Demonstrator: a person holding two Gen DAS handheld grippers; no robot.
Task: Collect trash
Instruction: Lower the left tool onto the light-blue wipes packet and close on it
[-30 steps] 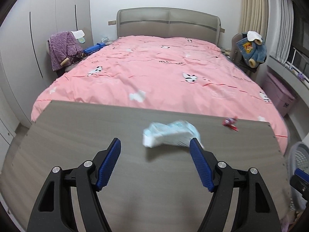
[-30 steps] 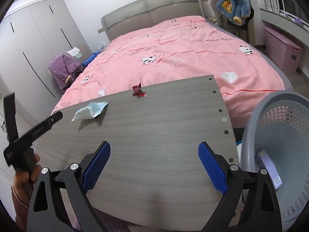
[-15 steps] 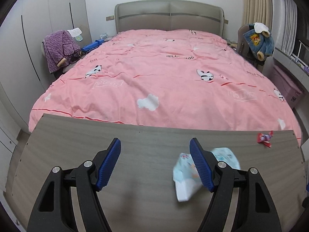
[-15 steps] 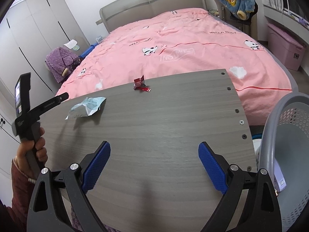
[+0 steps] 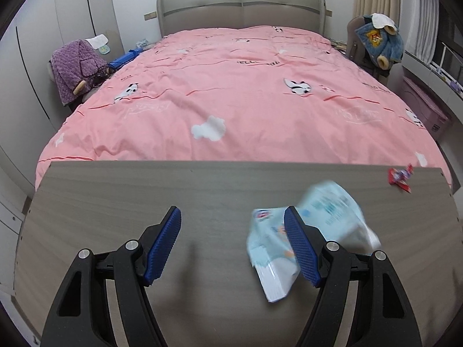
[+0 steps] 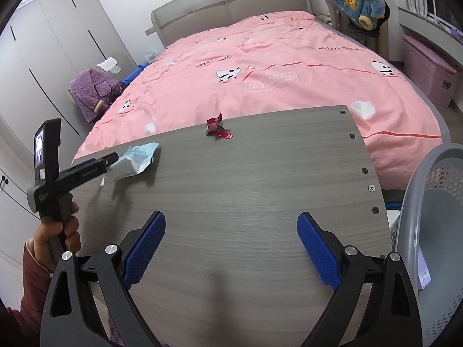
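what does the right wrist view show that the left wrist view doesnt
Only the right wrist view shows the grey perforated plastic basket, the person's left hand holding the left gripper, and the open right gripper.

Only the left wrist view shows the left jaws from behind, spread wide.

Both show the pale blue plastic wrapper, the small red crumpled wrapper and the grey wood-grain tabletop.

The left claw (image 5: 233, 247) is spread wide, blue pads apart, held level by the left hand (image 6: 58, 231) gripping its handle. The right claw (image 6: 231, 256) is also spread wide, pointing forward.
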